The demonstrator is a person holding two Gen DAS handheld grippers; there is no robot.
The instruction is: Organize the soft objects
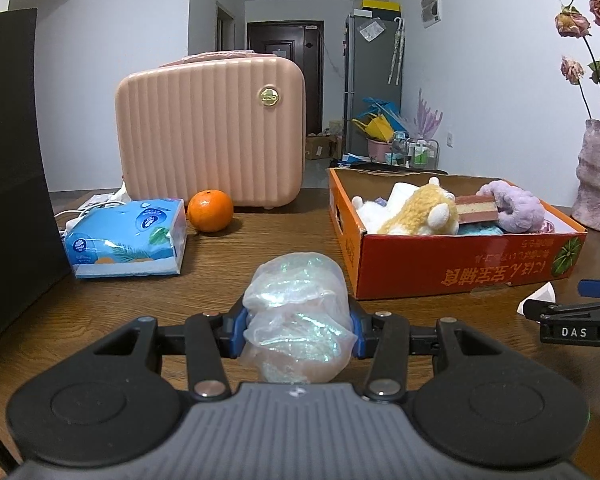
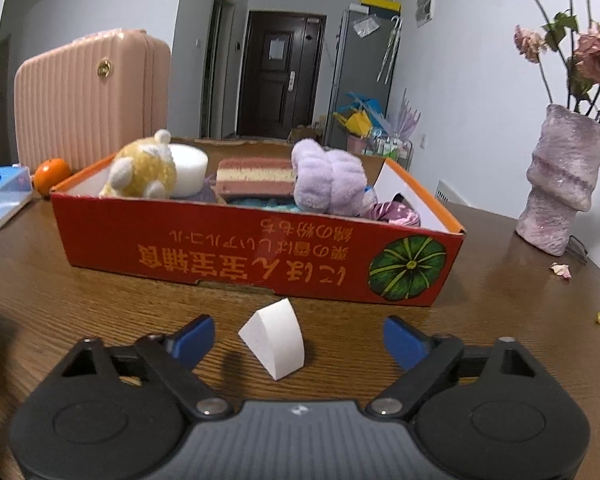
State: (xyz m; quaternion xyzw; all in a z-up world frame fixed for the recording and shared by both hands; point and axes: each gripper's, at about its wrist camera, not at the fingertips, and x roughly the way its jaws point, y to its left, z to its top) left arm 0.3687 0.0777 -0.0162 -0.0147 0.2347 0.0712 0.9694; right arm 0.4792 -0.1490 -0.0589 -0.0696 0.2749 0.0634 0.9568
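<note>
my left tool (image 1: 298, 330) pinched the plastic-wrapped bundle (image 1: 298, 316); my right tool (image 2: 298, 338), spread, needed squaring around the white foam wedge (image 2: 276, 342) before pinching.

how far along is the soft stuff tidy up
Mostly done: the orange box already holds a yellow plush toy, a layered sponge and a purple plush. In hand: the left gripper is shut on a soft clear bag. Left: the white sponge wedge sits on the table between the open right gripper fingers, not yet gripped.
</note>
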